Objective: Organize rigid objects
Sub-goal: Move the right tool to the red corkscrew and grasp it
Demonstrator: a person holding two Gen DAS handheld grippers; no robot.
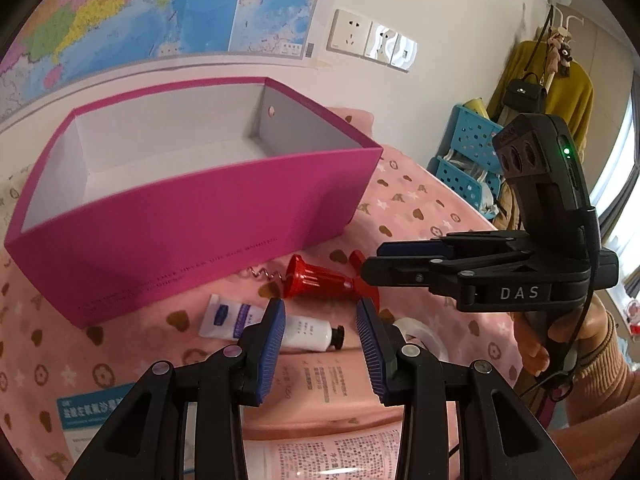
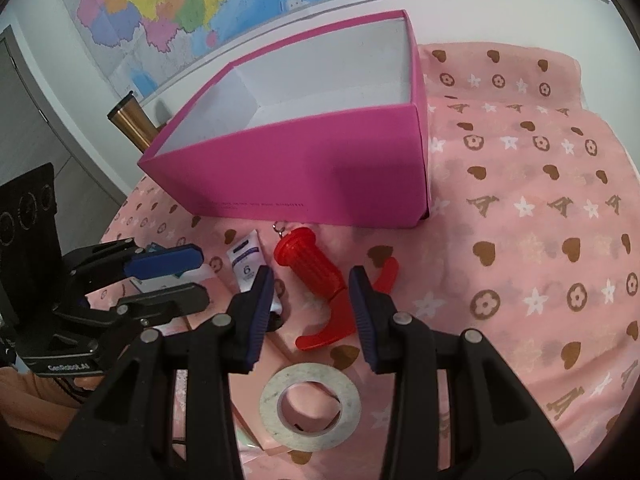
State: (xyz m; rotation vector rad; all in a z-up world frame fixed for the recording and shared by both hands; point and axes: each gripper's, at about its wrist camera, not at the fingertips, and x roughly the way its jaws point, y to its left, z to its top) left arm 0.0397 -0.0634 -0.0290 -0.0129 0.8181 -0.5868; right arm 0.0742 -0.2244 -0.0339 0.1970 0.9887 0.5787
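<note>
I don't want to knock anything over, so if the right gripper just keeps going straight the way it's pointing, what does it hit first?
Most likely the red corkscrew: it lies on the pink cloth right between the open jaws of the right gripper, ahead of them. Behind it stands the pink box. Depth is hard to judge through the fisheye.

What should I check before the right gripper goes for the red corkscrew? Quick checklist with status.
1. Right gripper open: ok, jaws apart, nothing held.
2. Red corkscrew lined up: ok, it lies on the cloth just ahead of the jaws.
3. Neighbours clear: not ok, white tube lies close beside it, near the left finger.
4. Left gripper out of the way: cannot tell, it is open and hovers close over the tube.
5. Pink box ready: ok, open top, interior shows nothing inside.
6. Tape roll undisturbed: ok, flat under the jaws.
</note>
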